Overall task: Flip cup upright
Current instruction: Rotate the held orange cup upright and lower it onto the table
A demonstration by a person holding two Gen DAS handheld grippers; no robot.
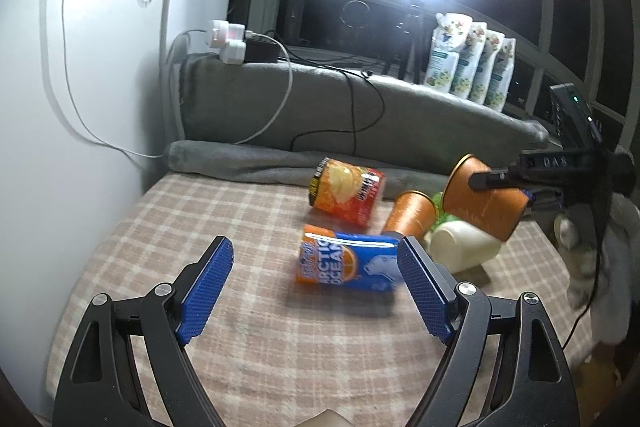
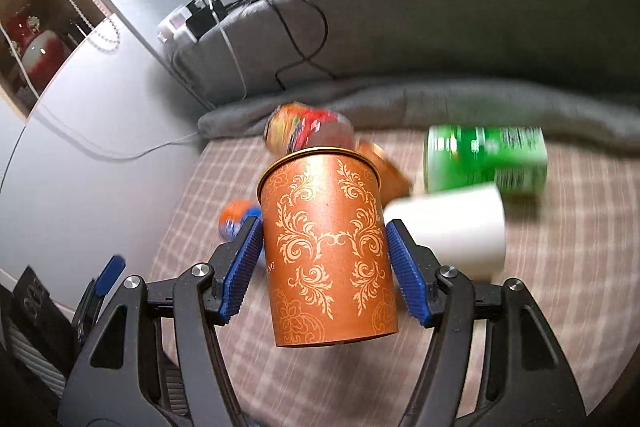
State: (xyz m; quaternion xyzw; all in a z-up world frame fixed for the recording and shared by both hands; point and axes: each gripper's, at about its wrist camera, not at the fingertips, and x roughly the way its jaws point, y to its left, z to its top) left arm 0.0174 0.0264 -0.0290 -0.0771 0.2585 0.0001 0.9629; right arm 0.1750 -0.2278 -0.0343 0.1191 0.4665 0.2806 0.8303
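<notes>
My right gripper (image 2: 324, 227) is shut on an orange cup with a gold floral pattern (image 2: 328, 247), held above the checkered table and tilted. In the left wrist view this orange cup (image 1: 480, 201) hangs at the right in the right gripper (image 1: 496, 179). A white cup (image 2: 452, 231) lies on its side just right of it; it also shows in the left wrist view (image 1: 464, 245). My left gripper (image 1: 316, 247) is open and empty, low over the table, with a blue Arctic Ocean can (image 1: 348, 261) lying between and beyond its fingertips.
A second orange cylinder (image 1: 410, 213), a red-orange snack can (image 1: 346, 195) and a green can (image 2: 486, 157) lie on the checkered cloth (image 1: 200, 227). A grey blanket roll (image 1: 248, 163) and grey sofa back border the far edge. White wall stands left.
</notes>
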